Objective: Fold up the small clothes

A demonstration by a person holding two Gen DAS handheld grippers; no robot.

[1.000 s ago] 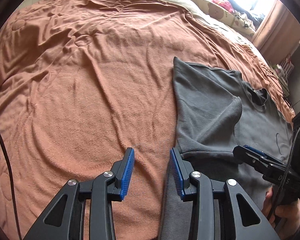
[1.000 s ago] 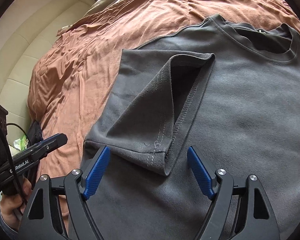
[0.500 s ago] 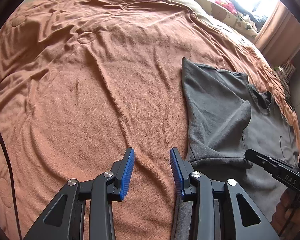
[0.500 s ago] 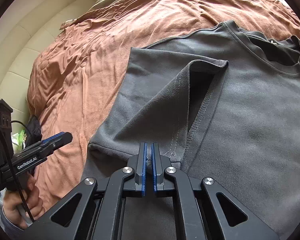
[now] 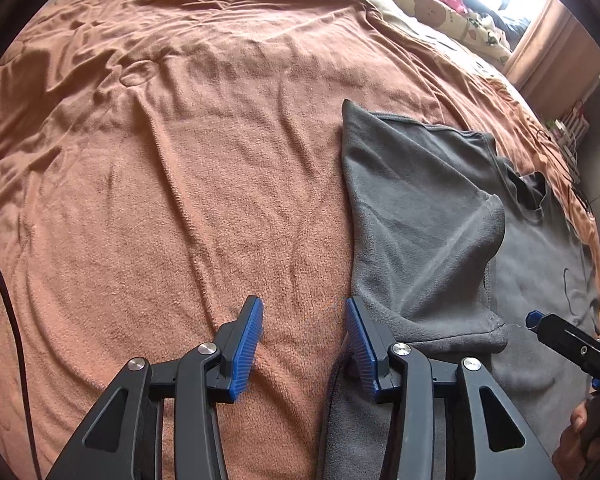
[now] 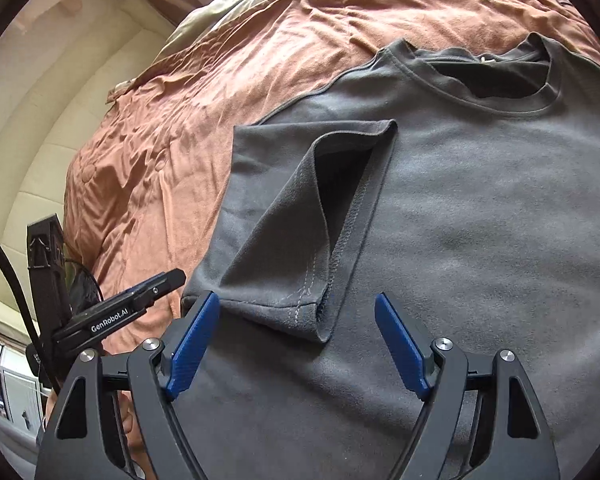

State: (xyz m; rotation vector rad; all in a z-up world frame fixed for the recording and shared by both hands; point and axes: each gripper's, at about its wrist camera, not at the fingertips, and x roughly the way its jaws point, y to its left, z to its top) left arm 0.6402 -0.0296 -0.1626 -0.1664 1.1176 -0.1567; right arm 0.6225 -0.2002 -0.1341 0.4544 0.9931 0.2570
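Two black grippers with blue pads, left (image 5: 304, 336) and right (image 6: 296, 340), are shown just opened and empty over a dark grey T-shirt (image 6: 480, 220), sleeve folded inward, spread on a rust-brown blanket (image 5: 188, 184).

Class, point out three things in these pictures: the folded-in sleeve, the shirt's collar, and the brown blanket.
sleeve (image 6: 284, 240), right wrist view, on its folded-over face.
collar (image 6: 500, 110), right wrist view, on the front neckband.
blanket (image 5: 180, 184), left wrist view, on a bare stretch left of the shirt.
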